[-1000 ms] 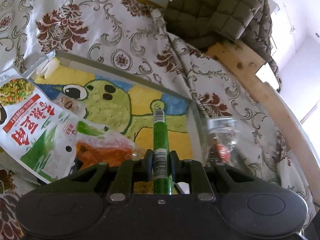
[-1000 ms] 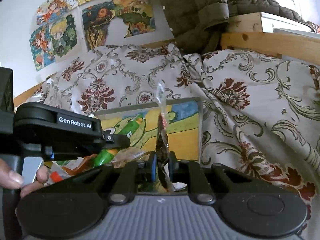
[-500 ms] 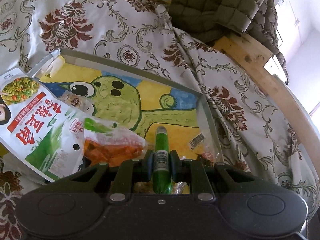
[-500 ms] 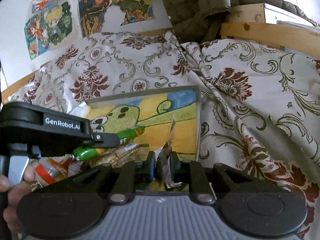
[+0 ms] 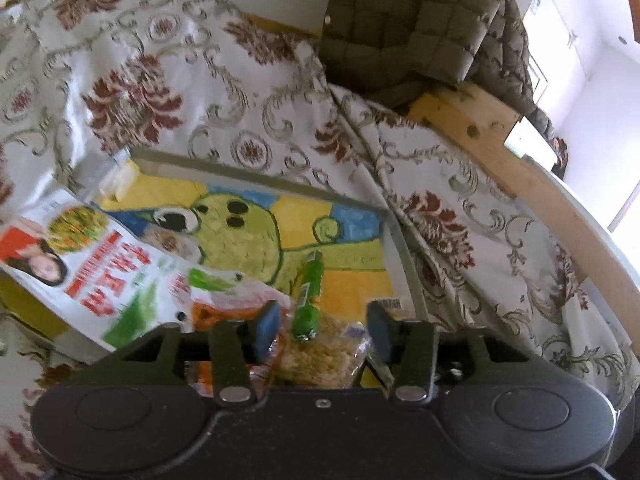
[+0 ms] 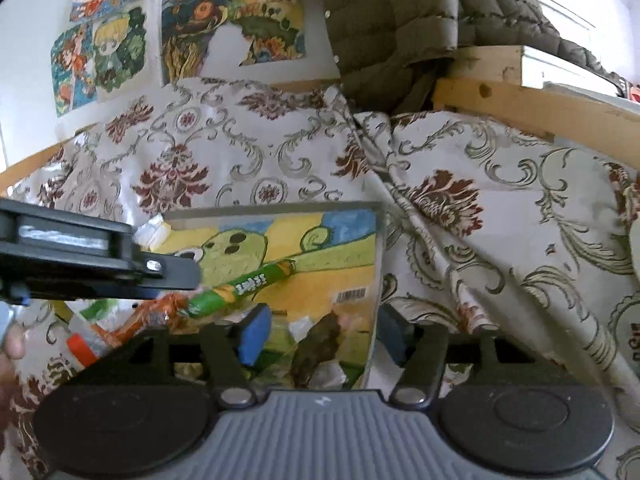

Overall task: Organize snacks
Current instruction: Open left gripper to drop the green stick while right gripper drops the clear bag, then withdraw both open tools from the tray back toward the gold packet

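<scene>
Both tools opening, nothing gripped. Left tool [image 5: 322, 332]: green stick snack [image 5: 309, 295] lies loose betw. its pads, in tray [image 5: 256, 178] w/ other packs. Right tool [image 6: 320, 334]: dark wrapped snack [image 6: 316, 346] dropped in tray too. No stray snacks seen on the bed; probably nearly done.

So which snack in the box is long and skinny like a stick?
The green stick snack, lying in the painted box between the left gripper's opening jaws. The big white bag and the noodle pack are flat and wide.
</scene>
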Motion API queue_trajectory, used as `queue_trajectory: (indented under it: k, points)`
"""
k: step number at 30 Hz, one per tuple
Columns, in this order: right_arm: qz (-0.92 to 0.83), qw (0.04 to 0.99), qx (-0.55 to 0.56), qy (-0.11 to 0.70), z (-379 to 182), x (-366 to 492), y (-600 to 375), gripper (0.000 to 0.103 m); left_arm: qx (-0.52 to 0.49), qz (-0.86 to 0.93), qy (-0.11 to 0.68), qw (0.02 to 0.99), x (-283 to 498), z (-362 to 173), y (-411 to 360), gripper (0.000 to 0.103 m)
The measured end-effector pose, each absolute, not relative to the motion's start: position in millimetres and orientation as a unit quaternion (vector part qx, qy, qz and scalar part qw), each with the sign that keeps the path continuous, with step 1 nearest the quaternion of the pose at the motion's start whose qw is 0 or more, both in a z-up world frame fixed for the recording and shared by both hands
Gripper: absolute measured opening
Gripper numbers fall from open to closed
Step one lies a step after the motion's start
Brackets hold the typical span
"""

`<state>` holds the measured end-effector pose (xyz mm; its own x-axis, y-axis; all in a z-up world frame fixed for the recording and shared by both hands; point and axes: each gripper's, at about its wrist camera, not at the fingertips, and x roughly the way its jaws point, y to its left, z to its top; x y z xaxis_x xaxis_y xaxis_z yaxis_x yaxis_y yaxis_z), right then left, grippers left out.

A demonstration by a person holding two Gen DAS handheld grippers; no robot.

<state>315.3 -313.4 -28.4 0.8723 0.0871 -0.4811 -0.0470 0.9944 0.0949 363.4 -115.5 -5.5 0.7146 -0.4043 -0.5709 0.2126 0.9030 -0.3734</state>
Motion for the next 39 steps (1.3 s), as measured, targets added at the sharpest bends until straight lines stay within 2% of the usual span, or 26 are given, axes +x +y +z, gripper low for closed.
queue_trajectory:
  k: [3,5,9,12,26,39]
  points:
    - [0.032,0.972,0.044,0.23,-18.9,307.7,-316.1,0.08,-0.133,-0.164,0.318,0.924,350.1,7.1,-106.5,0.071]
    - [0.035,0.975,0.05,0.215,-11.2,301.1,-317.9,0.085,-0.121,-0.161,0.302,0.932,339.7,15.9,-102.1,0.076]
    - [0.041,0.98,0.06,0.186,4.3,283.9,-319.5,0.094,-0.094,-0.144,0.268,0.948,314.8,34.4,-94.4,0.095]
    - [0.042,0.983,0.063,0.167,14.4,266.5,-319.3,0.102,-0.08,-0.128,0.244,0.958,293.8,48.5,-85.9,0.102]
    - [0.03,0.99,0.091,0.099,51.4,208.6,-309.5,0.103,-0.043,-0.048,0.198,0.978,207.6,75.6,-37.7,0.102]
    - [0.051,0.988,0.069,0.125,41.4,144.7,-271.7,0.103,-0.046,0.008,0.196,0.98,138.6,53.2,2.1,0.102]
